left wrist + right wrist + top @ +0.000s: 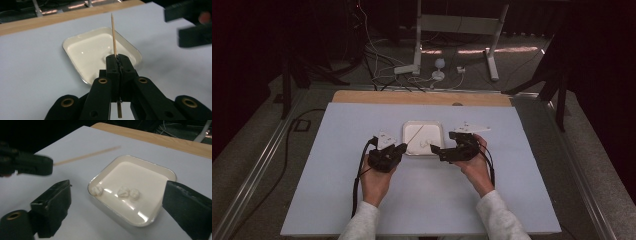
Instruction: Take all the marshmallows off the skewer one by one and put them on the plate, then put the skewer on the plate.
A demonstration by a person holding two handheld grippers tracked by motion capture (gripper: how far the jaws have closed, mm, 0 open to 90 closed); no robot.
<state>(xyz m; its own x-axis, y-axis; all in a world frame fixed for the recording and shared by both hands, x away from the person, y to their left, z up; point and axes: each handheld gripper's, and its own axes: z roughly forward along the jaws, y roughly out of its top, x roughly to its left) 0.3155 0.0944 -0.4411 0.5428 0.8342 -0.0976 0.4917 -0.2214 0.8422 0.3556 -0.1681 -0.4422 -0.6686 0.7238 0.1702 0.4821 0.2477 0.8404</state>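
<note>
High view: a white square tray (423,139) is set on a pale blue mat (337,165). The left gripper (400,148) is held just beside the tray's left edge, clenched on a thin wooden stick (414,133) that slants over the tray. The right gripper (434,149) is held at the tray's right front corner.

Left gripper view: the jaws are seen pressed together on the stick (114,37), which rises upright above the tray (75,42); its lower end is seen below the jaws.

Right gripper view: the jaws are spread wide with nothing between the pads. Three small white lumps (123,191) are seen lying inside the tray (150,167), near its front wall. The stick (87,155) is seen, blurred, left of the tray.
</note>
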